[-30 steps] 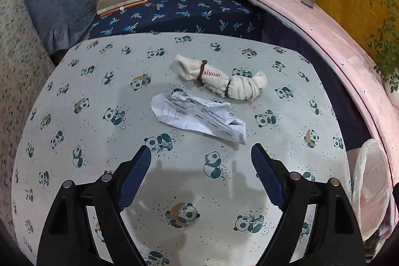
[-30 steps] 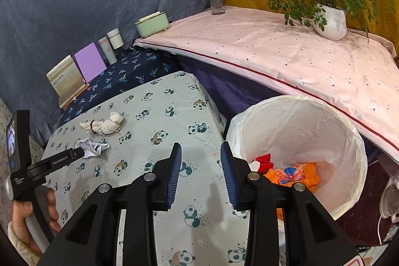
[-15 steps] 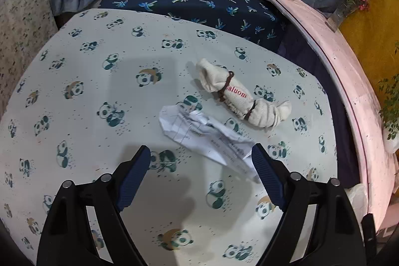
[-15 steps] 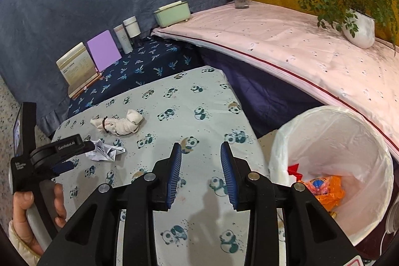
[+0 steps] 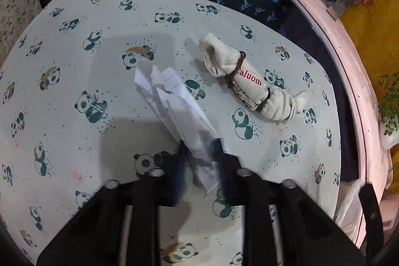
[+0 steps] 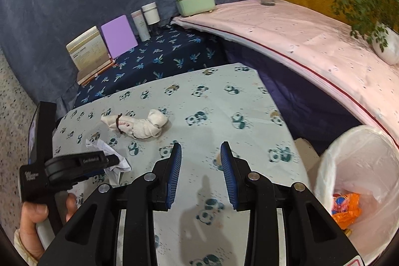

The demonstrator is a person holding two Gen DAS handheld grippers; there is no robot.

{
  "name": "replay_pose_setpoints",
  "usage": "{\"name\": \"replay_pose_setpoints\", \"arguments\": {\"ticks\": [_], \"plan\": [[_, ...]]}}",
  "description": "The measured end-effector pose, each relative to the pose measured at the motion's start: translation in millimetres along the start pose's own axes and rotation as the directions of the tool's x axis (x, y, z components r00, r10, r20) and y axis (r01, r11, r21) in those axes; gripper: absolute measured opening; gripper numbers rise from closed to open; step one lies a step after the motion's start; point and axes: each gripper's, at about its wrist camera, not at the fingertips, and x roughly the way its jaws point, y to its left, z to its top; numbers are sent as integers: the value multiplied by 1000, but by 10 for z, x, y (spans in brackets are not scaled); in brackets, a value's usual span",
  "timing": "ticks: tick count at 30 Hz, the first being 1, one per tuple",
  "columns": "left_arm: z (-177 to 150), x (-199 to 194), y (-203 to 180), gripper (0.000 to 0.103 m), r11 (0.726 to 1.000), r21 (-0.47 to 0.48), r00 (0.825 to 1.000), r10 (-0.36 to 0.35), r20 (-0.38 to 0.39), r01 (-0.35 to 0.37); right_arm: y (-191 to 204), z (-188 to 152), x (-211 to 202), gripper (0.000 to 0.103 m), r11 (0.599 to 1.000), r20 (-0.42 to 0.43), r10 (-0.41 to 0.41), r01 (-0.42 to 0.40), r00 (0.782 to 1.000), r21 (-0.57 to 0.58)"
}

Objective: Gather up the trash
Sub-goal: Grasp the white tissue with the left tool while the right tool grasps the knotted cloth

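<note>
Left gripper (image 5: 199, 163) is clamping the crumpled white paper (image 5: 172, 101). Right gripper (image 6: 200, 171) is hovering, fingers apart, empty. White-lined bin (image 6: 359, 166) is already holding orange wrappers (image 6: 346, 210); paper drop remaining.

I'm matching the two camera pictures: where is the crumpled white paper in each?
Left wrist: crumpled paper at centre, near end between the left gripper fingers.
Right wrist: crumpled paper lower left, beside that gripper.
Shared landmark: rolled cloth bundle just beyond it.
</note>
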Motion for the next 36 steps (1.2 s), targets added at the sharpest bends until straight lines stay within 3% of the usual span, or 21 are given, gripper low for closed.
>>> {"name": "replay_pose_setpoints", "arguments": {"ticks": [17,22,27,36], "plan": [[214,-194,261,18,991,132,996,28,87,-39,984,399,926,33,969,-102,121,-140,987,-206],[279,-112,288,18,990,138,997,17,73,-27,1001,450,1184,33,965,-145,109,-140,983,-222],[244,-33,274,18,988,151,998,5,55,-14,911,400,1406,33,969,-225,128,-170,966,-178],[138,-26,201,18,983,184,999,-21,47,12,925,164,1256,38,948,-273,167,-230,947,-219]]}}
